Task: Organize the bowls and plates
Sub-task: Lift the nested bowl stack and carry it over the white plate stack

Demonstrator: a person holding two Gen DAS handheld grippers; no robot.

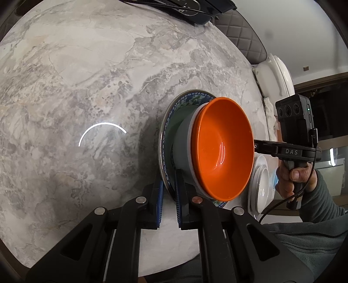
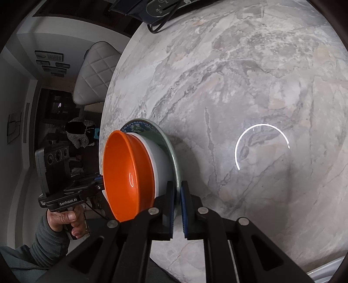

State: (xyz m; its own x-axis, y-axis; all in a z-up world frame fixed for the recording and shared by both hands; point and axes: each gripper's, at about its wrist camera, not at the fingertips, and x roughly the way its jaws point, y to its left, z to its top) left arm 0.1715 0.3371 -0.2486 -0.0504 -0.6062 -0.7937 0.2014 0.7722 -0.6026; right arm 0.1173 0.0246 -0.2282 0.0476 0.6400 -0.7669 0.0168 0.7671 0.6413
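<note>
An orange bowl (image 1: 224,148) sits nested in a grey bowl (image 1: 184,143), which stands on a green plate with a blue patterned rim (image 1: 191,95). My left gripper (image 1: 168,191) is shut on the plate's rim on one side. My right gripper (image 2: 178,196) is shut on the plate's rim (image 2: 174,152) on the opposite side; the orange bowl (image 2: 126,174) and grey bowl (image 2: 161,161) show there too. The stack is over the marble table (image 1: 87,87). The right gripper's body (image 1: 293,150) shows past the bowls in the left wrist view, and the left gripper's body (image 2: 71,196) in the right wrist view.
A stack of white plates and bowls (image 1: 260,185) lies just beyond the orange bowl near the table edge. A white appliance (image 1: 274,78) and a quilted chair (image 1: 241,28) stand past the edge. A dark device with a cable (image 2: 161,8) lies at the far side.
</note>
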